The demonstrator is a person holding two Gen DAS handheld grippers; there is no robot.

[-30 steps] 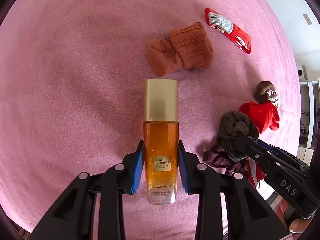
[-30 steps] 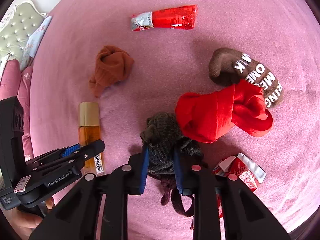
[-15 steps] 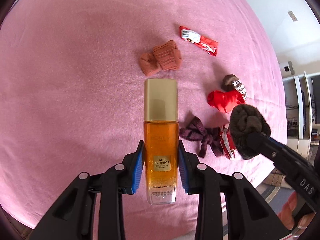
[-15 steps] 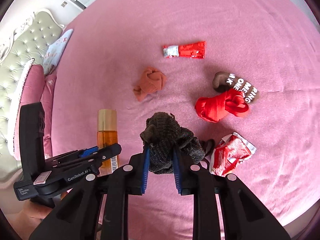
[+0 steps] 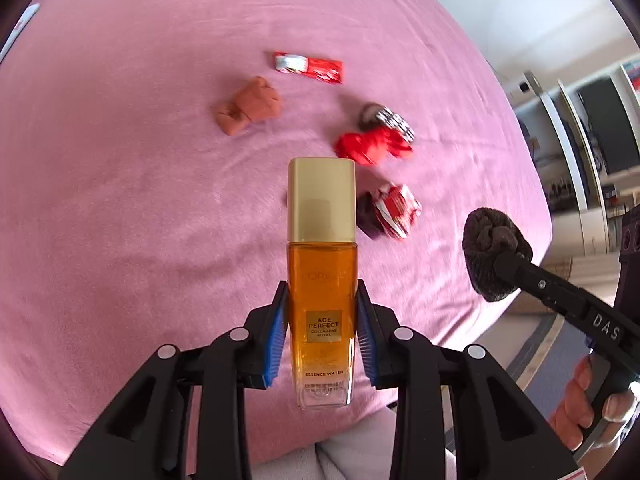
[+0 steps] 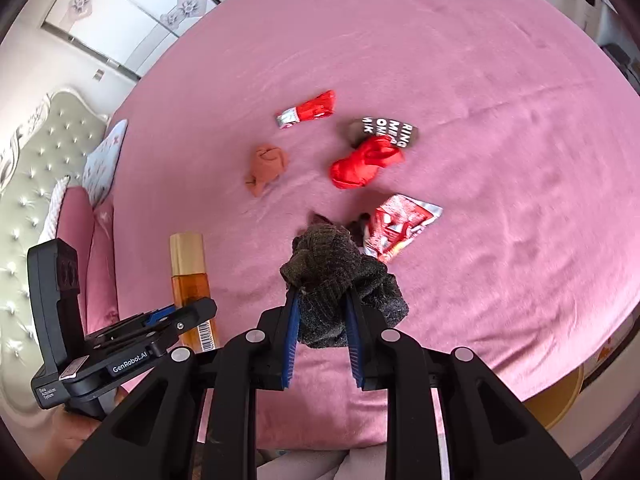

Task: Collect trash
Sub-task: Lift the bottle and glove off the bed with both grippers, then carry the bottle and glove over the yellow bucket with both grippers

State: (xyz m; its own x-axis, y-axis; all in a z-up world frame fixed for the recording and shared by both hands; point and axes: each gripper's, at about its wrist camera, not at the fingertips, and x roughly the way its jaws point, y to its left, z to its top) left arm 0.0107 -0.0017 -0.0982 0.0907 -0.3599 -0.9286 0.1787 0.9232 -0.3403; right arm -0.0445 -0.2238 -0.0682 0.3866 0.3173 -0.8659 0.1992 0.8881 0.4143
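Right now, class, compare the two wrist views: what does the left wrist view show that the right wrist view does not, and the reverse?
Only the left wrist view shows the bottle's front label and shelving beyond the bed.

Only the right wrist view shows the tufted headboard, a floral pillow and the bottle's barcode.

Both show the amber bottle in the left gripper, the dark sock in the right gripper, wrappers and socks on the pink bedspread.

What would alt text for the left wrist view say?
A left hand-held gripper clamps an amber bottle with a gold cap above a pink bedspread. Socks and red wrappers lie below; at right, another hand-held gripper holds a dark sock.
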